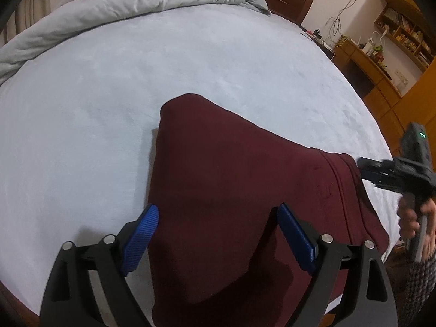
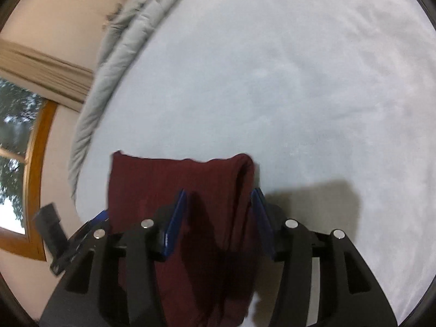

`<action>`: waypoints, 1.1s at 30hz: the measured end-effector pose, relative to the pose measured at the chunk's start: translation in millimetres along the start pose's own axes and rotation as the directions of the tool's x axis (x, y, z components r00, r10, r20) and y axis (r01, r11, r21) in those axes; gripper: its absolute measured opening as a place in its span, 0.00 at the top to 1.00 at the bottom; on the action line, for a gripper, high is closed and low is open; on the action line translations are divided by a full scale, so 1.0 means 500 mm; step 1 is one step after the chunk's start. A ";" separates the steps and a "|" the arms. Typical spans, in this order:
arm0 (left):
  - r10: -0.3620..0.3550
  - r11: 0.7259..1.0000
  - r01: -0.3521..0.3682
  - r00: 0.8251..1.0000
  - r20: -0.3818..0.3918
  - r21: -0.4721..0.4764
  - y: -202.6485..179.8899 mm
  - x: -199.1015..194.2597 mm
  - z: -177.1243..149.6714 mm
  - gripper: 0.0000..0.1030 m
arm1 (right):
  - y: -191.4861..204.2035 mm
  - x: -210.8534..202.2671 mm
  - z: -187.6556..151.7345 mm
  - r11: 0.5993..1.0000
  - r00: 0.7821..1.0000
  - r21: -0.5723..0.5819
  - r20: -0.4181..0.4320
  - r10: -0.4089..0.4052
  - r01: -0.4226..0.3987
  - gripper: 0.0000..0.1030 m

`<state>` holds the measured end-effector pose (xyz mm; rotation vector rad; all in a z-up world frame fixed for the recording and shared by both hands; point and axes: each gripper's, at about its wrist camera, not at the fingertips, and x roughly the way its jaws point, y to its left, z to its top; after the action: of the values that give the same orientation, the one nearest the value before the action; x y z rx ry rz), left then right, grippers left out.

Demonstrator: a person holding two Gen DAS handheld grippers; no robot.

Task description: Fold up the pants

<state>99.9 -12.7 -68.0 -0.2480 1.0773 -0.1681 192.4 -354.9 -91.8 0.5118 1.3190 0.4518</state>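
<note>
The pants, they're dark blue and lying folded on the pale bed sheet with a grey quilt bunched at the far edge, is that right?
Not quite: the pants are dark red, not blue, as the left wrist view shows. The rest holds: they lie folded on the pale bed sheet, with the grey quilt bunched at the far edge.

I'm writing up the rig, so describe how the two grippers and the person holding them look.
Both grippers have black angular frames with silver round pins and ribbed blue pads: the left gripper and the right gripper match. Seen from the left wrist, the right one has a dark body with a small green light. The hand grips its handle above checked fabric.
</note>
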 end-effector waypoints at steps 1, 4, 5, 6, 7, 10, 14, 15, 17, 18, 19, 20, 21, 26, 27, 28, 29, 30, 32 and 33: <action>0.004 1.000 -0.004 1.000 0.002 0.004 -0.001 0.000 0.000 0.13 | -0.003 0.018 0.009 0.999 1.000 0.017 -0.011 0.028 -0.028 0.71; 0.031 0.999 -0.031 0.999 -0.007 0.016 -0.006 0.008 0.003 0.13 | 0.003 0.015 0.020 0.999 0.999 -0.009 0.000 0.045 -0.045 0.92; 0.035 0.999 -0.035 0.999 -0.010 0.017 -0.005 0.010 0.003 0.13 | 0.011 0.007 0.020 0.998 0.998 -0.030 0.015 0.060 -0.059 0.93; 0.036 0.999 -0.036 0.999 -0.011 0.018 -0.005 0.011 0.003 0.13 | 0.016 0.001 0.022 0.997 0.998 -0.039 0.027 0.065 -0.064 0.93; 0.034 0.999 -0.033 0.999 -0.009 0.017 -0.005 0.010 0.003 0.13 | 0.017 -0.008 0.021 0.997 0.997 -0.047 0.039 0.061 -0.059 0.94; 0.031 0.999 -0.031 1.000 -0.004 0.018 -0.008 0.007 0.002 0.13 | -0.004 -0.012 0.014 1.000 0.999 -0.004 0.049 -0.004 0.004 0.95; 0.047 0.998 -0.047 0.999 0.003 0.045 -0.024 0.002 0.001 0.13 | -0.018 0.022 -0.005 0.999 0.998 0.004 0.024 -0.052 0.052 0.94; 0.041 0.998 -0.041 0.999 0.004 0.049 -0.027 0.000 0.000 0.13 | -0.012 0.021 -0.006 0.999 0.998 0.000 0.033 -0.053 0.053 0.94; 0.038 0.998 -0.038 0.999 0.004 0.049 -0.028 -0.002 0.001 0.13 | -0.002 0.005 -0.009 1.000 0.998 -0.006 0.052 -0.031 0.031 0.85; 0.034 0.998 -0.034 0.999 0.002 0.048 -0.030 -0.003 0.001 0.13 | 0.001 -0.007 -0.012 1.000 0.998 -0.002 0.061 -0.027 0.027 0.81; 0.031 0.998 -0.031 1.000 0.003 0.048 -0.030 -0.004 0.001 0.13 | 0.005 -0.017 -0.016 1.000 0.998 -0.003 0.066 -0.015 0.015 0.78; 0.027 0.998 -0.027 1.000 0.005 0.048 -0.031 -0.006 0.001 0.13 | 0.008 -0.035 -0.025 1.000 0.998 -0.015 0.068 -0.001 0.002 0.78; 0.025 0.999 -0.025 1.000 0.009 0.048 -0.031 -0.009 0.001 0.13 | 0.015 -0.046 -0.034 1.000 0.998 -0.024 0.070 -0.003 0.005 0.76; 0.030 0.998 -0.030 0.999 0.013 0.046 -0.036 -0.013 -0.002 0.13 | 0.050 -0.099 -0.119 0.996 0.998 -0.083 0.050 -0.030 0.034 0.61; 0.033 0.998 -0.033 0.999 0.015 0.048 -0.038 -0.015 -0.003 0.13 | 0.057 -0.105 -0.137 0.995 0.998 -0.093 0.046 -0.037 0.041 0.60; 0.035 0.998 -0.036 0.999 0.017 0.049 -0.039 -0.017 -0.004 0.13 | 0.065 -0.110 -0.160 0.993 0.999 -0.107 0.035 -0.040 0.043 0.60; 0.038 0.998 -0.039 0.999 0.018 0.049 -0.042 -0.019 -0.005 0.13 | 0.071 -0.110 -0.174 0.993 0.999 -0.111 0.030 -0.041 0.045 0.59; 0.042 0.998 -0.043 0.999 0.019 0.048 -0.043 -0.021 -0.006 0.13 | 0.076 -0.110 -0.189 0.993 0.999 -0.110 0.023 -0.040 0.043 0.59; 0.043 0.998 -0.044 0.999 0.021 0.046 -0.046 -0.026 -0.008 0.13 | 0.077 -0.101 -0.218 0.996 1.000 -0.091 -0.013 -0.025 0.023 0.58; 0.043 0.998 -0.044 0.999 0.023 0.047 -0.048 -0.028 -0.009 0.13 | 0.080 -0.097 -0.227 0.996 1.000 -0.085 -0.018 -0.020 0.018 0.58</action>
<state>89.2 -32.6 -51.5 -0.1830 1.0551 -0.1511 70.8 -340.1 -49.4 0.4247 1.3162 0.4959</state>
